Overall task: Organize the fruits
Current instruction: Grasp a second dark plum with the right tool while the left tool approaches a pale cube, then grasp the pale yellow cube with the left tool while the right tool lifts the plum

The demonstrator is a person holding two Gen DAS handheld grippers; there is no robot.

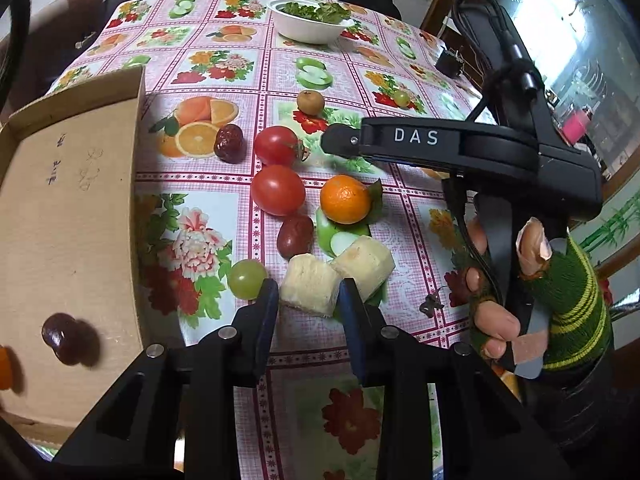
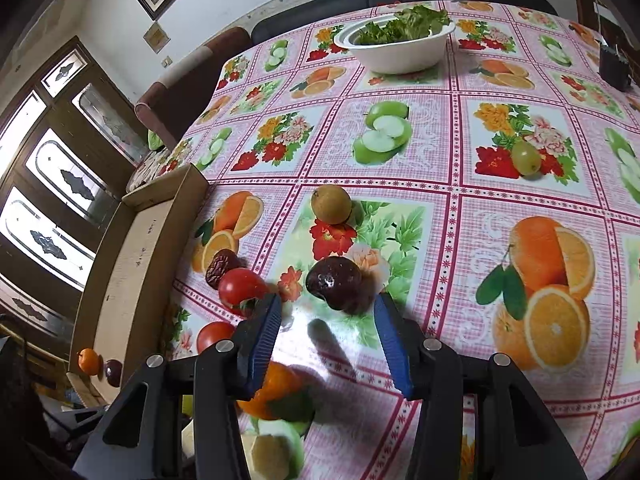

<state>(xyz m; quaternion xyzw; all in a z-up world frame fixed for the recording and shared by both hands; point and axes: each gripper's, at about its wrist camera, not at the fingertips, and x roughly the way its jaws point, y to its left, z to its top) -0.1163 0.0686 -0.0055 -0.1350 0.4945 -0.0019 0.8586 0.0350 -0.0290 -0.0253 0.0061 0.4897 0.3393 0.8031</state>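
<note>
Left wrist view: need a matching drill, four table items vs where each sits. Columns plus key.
Items:
1. green grape
2. pale cut chunk
3. white bowl of greens
4. dark glossy fruit

Places:
A. inside the cardboard box
B. far end of the table
C. between the left gripper fingers
D. just outside the left gripper's left finger

Pairs: 1-D, 2-C, 3-B, 4-A
</note>
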